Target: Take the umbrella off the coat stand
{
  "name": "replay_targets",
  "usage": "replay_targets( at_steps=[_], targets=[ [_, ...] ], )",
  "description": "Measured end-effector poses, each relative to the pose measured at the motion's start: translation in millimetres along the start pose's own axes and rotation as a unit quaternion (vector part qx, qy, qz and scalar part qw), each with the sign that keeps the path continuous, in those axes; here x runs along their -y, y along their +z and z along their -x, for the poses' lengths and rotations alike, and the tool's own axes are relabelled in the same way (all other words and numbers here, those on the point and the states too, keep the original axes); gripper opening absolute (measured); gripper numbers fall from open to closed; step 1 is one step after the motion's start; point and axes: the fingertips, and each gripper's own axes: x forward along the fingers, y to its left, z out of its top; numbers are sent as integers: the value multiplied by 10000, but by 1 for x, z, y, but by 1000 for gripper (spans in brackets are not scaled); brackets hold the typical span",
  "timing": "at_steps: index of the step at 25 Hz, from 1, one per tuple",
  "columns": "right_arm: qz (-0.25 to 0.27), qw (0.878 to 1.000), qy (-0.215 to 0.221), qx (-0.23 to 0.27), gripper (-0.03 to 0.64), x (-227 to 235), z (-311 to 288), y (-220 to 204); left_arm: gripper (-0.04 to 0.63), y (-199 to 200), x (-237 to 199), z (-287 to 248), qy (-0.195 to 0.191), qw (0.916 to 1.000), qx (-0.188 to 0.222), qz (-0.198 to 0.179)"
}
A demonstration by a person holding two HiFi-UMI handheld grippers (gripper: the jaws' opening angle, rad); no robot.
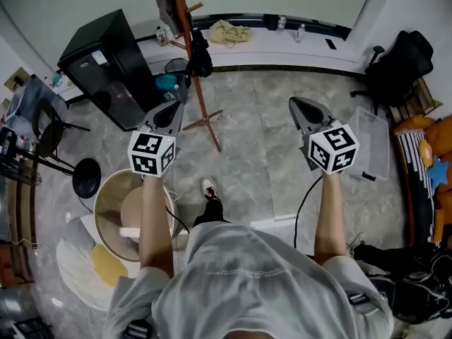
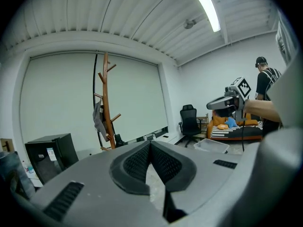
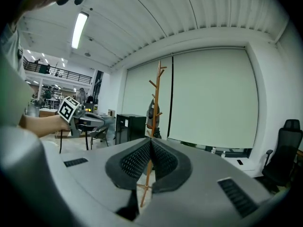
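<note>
Nearest you: your grey-shirted shoulders [image 1: 261, 281] are filling the bottom of the head view, and both forearms are stretching forward.
Left side: your left hand-held gripper [image 1: 174, 106] is pointing away from you. Its jaws are clenched tip to tip and are grasping nothing.
Right side: your right hand-held gripper [image 1: 295, 103] is pointing the same way, well apart from the left one. Its jaws are clenched too, with nothing between them.
Stand: the wooden coat stand [image 1: 188, 37] is standing upright on the grey tiled floor [image 1: 268, 133], ahead of your left hand-held gripper and near the window ledge [image 1: 282, 46]. Neither gripper is touching it.
Task item: a dark folded bundle, which looks to be the umbrella [image 1: 200, 54], is hanging against the pole on its right side in the head view. It is too small to make out in detail.
Also hanging: a grey garment [image 1: 167, 6] is hanging higher up the stand.
Around you: a black cabinet [image 1: 106, 66] is standing left of the stand, and a clear plastic bin [image 1: 371, 143] is lying on the floor to your right.
</note>
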Motion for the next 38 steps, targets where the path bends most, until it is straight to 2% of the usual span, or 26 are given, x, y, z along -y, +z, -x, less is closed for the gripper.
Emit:
replay_targets(
  at_steps=[6, 10, 18, 22, 24, 26, 27, 31, 35, 38],
  targets=[
    [65, 9996, -67, -265, 23, 25, -112, 14, 14, -10, -73, -64, -189, 9996, -203, 81],
    [-167, 9989, -47, -447, 23, 36, -193, 19, 14, -19, -130, -101, -138, 9994, -276, 172],
    [-747, 9927, 114, -938, 23, 42, -325, 7, 14, -54, -213, -148, -58, 9978, -560, 361],
    [-594, 9894, 302, -1288, 28, 40, -378, -15, 14, -79, -239, -161, 35, 9955, -746, 592],
    [-770, 9852, 587, -1411, 67, 38, -403, -28, 14, -91, -249, -168, 80, 9940, -848, 684],
    [-908, 9803, 867, -1528, 145, 37, -426, -40, 14, -102, -258, -175, 164, 9923, -965, 753],
    [-903, 9781, 982, -1598, 196, 37, -437, -47, 14, -107, -261, -178, 229, 9913, -1021, 803],
    [-659, 9704, 1380, -1871, 294, 37, -475, -77, 14, -124, -267, -189, 491, 9858, -1254, 1004],
    [-346, 9582, 1895, -2115, 357, 38, -509, -106, 14, -134, -265, -204, 746, 9805, -1455, 1090],
    [110, 9464, 2284, -2284, 368, 36, -530, -126, 14, -132, -262, -212, 1050, 9744, -1488, 1318]
  ],
)
